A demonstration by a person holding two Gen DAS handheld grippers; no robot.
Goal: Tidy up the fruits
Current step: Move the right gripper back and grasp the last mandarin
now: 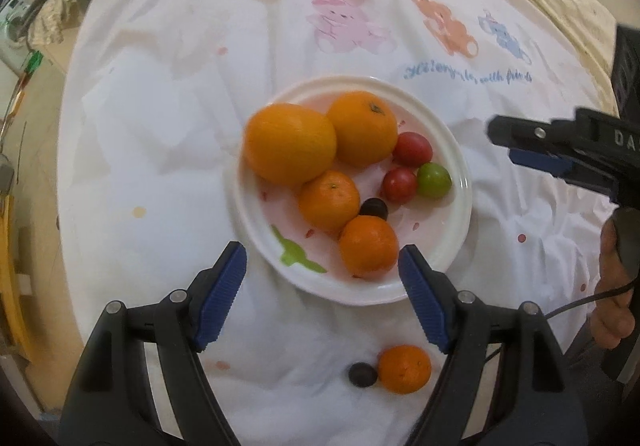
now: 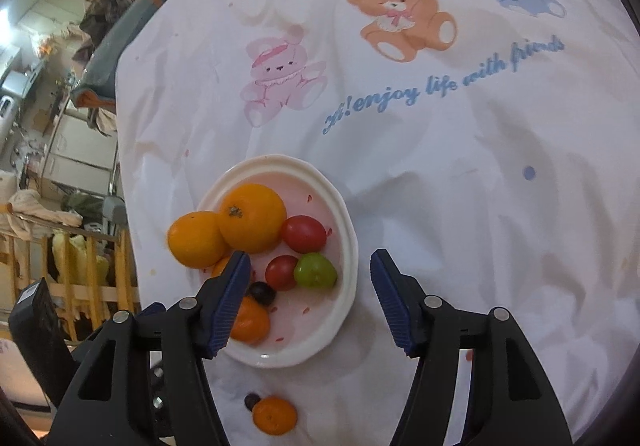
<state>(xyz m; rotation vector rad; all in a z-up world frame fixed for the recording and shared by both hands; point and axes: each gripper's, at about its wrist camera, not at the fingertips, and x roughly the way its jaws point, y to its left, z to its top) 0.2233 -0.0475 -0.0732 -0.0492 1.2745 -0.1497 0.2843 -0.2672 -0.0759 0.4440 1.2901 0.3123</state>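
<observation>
A white plate (image 1: 456, 206) on the cloth holds two large oranges (image 1: 290, 144), two small mandarins (image 1: 369, 246), two red tomatoes (image 1: 412, 148), a green one (image 1: 434, 180) and a dark grape (image 1: 374, 209). A loose mandarin (image 1: 404, 369) and a dark grape (image 1: 362, 375) lie on the cloth in front of the plate. My left gripper (image 1: 322, 266) is open and empty above the plate's near rim. My right gripper (image 2: 310, 270) is open and empty over the plate (image 2: 348, 286); it shows at the right of the left view (image 1: 520, 146). The loose mandarin (image 2: 275, 415) shows below it.
A white cloth (image 2: 440, 166) printed with bears and blue lettering covers the table. A wooden rail (image 2: 80, 286) and room clutter lie beyond the table's left edge. A hand (image 1: 616, 286) holds the right gripper at the right edge.
</observation>
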